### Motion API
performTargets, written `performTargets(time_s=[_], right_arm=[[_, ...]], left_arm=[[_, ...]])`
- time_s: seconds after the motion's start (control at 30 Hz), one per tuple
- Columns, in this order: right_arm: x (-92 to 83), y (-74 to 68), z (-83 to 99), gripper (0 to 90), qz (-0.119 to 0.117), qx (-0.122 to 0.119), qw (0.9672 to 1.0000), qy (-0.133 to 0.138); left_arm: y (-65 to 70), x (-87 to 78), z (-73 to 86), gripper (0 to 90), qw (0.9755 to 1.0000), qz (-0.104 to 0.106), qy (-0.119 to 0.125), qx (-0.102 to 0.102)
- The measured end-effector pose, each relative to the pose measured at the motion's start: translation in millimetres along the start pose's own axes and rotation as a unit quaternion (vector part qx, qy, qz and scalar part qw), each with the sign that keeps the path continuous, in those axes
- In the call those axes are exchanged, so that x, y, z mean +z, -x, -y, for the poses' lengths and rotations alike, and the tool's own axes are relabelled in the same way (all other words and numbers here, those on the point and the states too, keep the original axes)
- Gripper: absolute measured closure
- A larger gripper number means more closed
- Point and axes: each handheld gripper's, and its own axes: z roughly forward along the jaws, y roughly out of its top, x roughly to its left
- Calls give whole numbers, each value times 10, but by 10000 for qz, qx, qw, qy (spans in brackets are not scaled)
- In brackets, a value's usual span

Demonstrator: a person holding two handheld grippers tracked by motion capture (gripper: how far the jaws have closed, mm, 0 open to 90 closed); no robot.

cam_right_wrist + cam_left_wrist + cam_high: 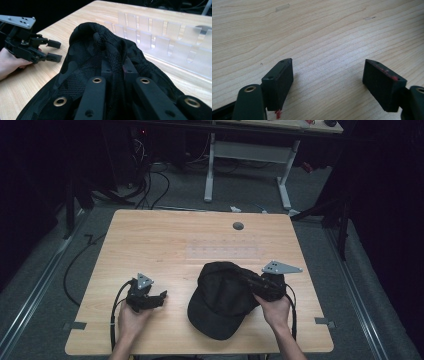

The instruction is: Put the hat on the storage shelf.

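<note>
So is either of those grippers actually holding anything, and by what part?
The right gripper is shut on the black cap, pinching a fold of its mesh crown at the back. The left gripper is open over bare table, holding nothing.

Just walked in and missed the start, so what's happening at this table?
A person sits at a wooden table with a gripper in each hand. The right gripper is pinched shut on the fabric of a black cap, bunching its crown. The left gripper rests open on bare wood, off to the side, apart from the cap. A clear slotted rack lies just beyond the cap.
</note>
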Motion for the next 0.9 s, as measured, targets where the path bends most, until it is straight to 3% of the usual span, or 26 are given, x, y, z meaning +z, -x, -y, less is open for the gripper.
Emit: performTargets(time_s=[0.2,0.37,0.57,0.7,0.9], right_arm=[[-64,-19,-51,838,-43,-123,9999,102],[-93,-29,-78,838,-79,-199,9997,141],[-95,-42,-106,838,-151,-266,9994,162],[-80,-55,-120,837,-186,-310,9992,172],[-62,-50,-122,837,-226,-320,9991,165]], left_arm=[[11,-7,-53,230,9995,253,-171,-48],[78,-59,-100,224,9971,763,-23,-61],[158,-172,-199,220,9894,1430,225,-80],[230,-242,-279,211,9820,1859,337,-47],[346,-283,-369,194,9732,2271,327,119]])
